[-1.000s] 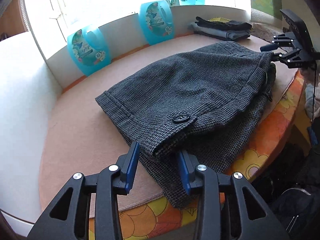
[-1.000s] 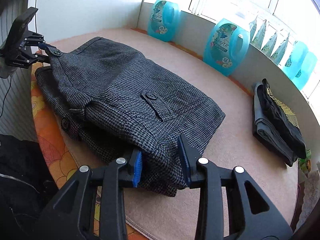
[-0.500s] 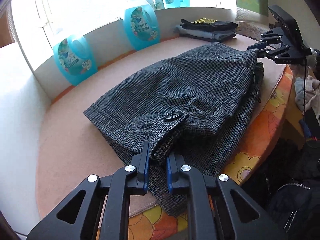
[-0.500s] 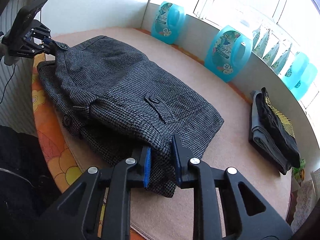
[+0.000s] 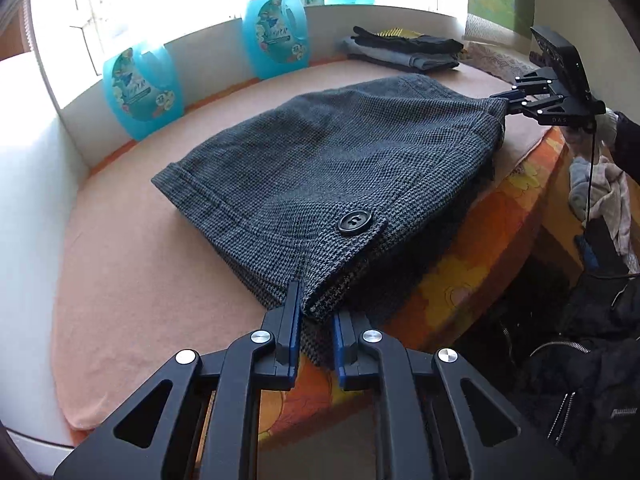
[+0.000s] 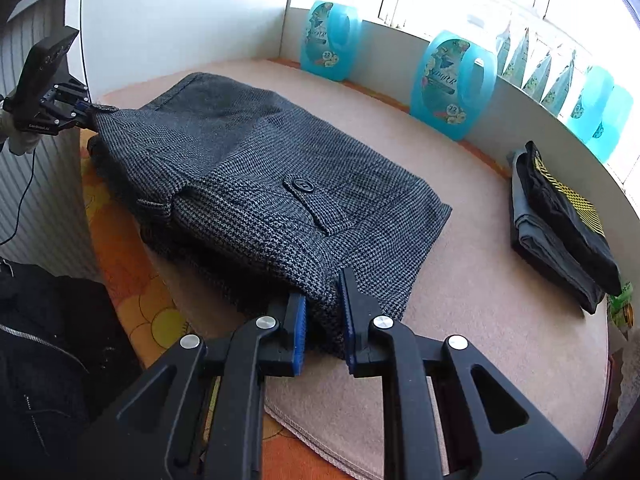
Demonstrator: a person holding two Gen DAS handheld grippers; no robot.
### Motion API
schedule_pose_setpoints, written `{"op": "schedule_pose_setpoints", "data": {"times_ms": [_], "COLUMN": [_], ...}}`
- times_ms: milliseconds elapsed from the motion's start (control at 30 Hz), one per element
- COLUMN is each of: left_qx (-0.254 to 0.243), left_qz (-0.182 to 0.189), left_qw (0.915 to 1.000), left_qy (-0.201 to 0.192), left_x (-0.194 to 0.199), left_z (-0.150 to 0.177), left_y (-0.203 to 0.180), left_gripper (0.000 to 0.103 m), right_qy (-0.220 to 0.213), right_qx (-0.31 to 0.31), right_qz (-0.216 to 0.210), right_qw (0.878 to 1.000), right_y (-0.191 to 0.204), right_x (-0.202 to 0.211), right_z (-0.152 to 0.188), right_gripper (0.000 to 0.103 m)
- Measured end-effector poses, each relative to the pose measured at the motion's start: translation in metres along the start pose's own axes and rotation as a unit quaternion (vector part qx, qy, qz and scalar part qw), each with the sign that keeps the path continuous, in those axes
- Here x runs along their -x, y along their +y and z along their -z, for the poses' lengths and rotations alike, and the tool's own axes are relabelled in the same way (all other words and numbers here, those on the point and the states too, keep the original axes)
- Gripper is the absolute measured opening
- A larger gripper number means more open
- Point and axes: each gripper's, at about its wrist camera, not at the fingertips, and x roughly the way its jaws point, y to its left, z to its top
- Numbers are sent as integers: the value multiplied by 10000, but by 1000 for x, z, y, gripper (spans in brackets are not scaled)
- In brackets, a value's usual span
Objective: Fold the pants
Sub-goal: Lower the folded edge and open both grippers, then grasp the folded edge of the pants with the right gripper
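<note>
Blue-padded fingers (image 5: pixel 294 316) of the left gripper (image 5: pixel 316 322) were clamped on a corner of the folded pants (image 5: pixel 332 168), and the right gripper (image 6: pixel 323 312) had its own fingers (image 6: pixel 347 300) pinched on another corner. Both had just been closing, cloth between the jaws. Ahead of the fingers the grey tweed pants lay on a pink mat (image 5: pixel 132 264), a black button (image 5: pixel 355 222) just beyond the left pads. Well past the pants stood blue jugs (image 5: pixel 276 36) against a white wall; folded clothes (image 6: pixel 560 220) lay well off to the right gripper's side.
</note>
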Motion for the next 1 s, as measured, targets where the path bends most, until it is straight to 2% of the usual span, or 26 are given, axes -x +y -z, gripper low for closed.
{"op": "schedule_pose_setpoints", "data": {"times_ms": [33, 100, 200, 233, 267, 300, 367, 433, 500, 600, 733, 767, 800, 933, 1000], "left_qx": [-16, -7, 182, 260, 339, 417, 629, 764, 793, 831, 665, 654, 668, 551, 516], "left_qz": [64, 66, 80, 84, -8, -135, -171, -200, -201, -167, -190, -154, -111, 32, 55], "left_qw": [9999, 9998, 9996, 9995, 9994, 9990, 9977, 9964, 9956, 9944, 9958, 9960, 9961, 9975, 9979], "left_qy": [84, 188, 183, 137, 87, 30, -158, -311, -454, -624, -603, -582, -568, -446, -382], "left_x": [-1, 4, 19, 26, 31, 34, 40, 41, 37, 26, 2, -5, -13, -40, -48], "left_z": [3, 10, 17, 18, 18, 17, 12, 2, -12, -32, -54, -59, -64, -81, -87], "left_y": [0, 2, 13, 19, 24, 30, 41, 48, 52, 56, 55, 56, 57, 53, 52], "left_gripper": [14, 15, 16, 16, 16, 17, 17, 18, 21, 27, 28, 28, 28, 28, 28], "right_qy": [66, 99, 1, -125, -291, -443, -751, -979, -1024, -990, -782, -689, -606, -226, -38], "right_qx": [87, 107, -110, -207, -337, -492, -749, -811, -736, -586, -419, -416, -442, -590, -532], "right_qz": [25, -14, -288, -345, -355, -369, -484, -594, -504, -503, -557, -620, -735, -993, -981], "right_qw": [9999, 9999, 9995, 9991, 9984, 9971, 9932, 9901, 9907, 9921, 9945, 9948, 9945, 9930, 9937], "right_y": [3, 3, -11, -15, -22, -28, -35, -32, -23, -22, -26, -29, -32, -34, -27], "right_x": [-1, 4, 24, 33, 42, 50, 62, 68, 65, 48, 14, 3, -9, -64, -92], "right_z": [3, 9, 11, 10, 6, 0, -16, -38, -65, -105, -156, -168, -179, -214, -225], "right_gripper": [18, 28, 35, 36, 42, 51, 58, 58, 58, 58, 58, 54, 47, 39, 33]}}
